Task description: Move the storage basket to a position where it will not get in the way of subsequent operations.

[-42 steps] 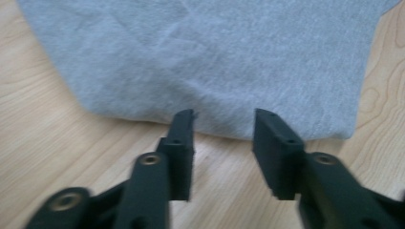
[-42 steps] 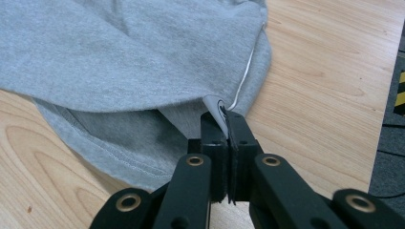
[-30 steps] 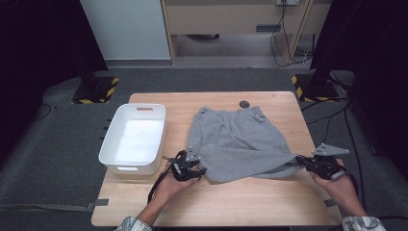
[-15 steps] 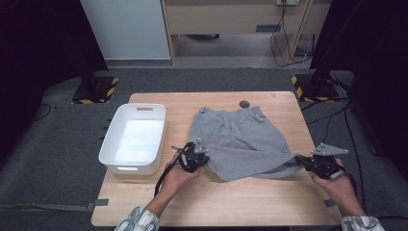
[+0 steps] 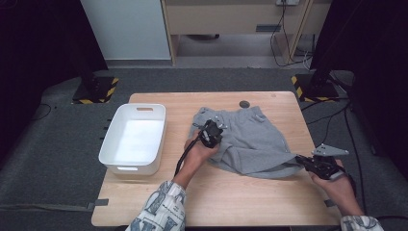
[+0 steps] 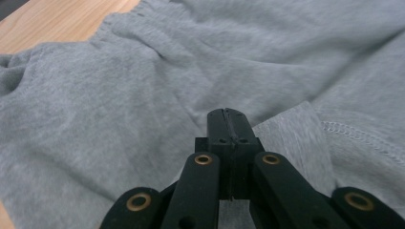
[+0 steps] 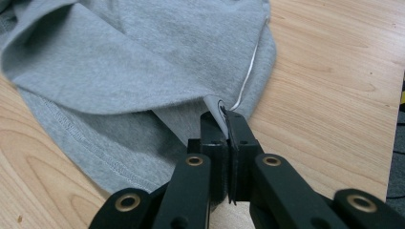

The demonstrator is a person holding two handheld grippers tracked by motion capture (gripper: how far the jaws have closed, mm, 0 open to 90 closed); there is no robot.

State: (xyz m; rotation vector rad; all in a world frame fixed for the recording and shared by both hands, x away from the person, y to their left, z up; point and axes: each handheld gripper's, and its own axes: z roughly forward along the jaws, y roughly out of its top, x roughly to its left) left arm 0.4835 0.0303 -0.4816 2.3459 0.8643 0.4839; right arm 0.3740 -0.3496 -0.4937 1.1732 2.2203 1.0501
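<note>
A pair of grey sweat shorts lies spread across the middle of the wooden table, its waistband toward the upper part of the high view and its hems toward the lower right. The left gripper sits over the left part of the shorts, just left of centre in that frame. Its jaws have just been closing, and in the left gripper view they stand pressed together with a fold of grey cloth drawn up around them, so it looks clenched on the fabric. The right gripper rests at the lower right of the high view, at the cloth's corner. In the right gripper view its jaws pinch the hem corner of the shorts. A white plastic bin stands left of the shorts, apart from them.
</note>
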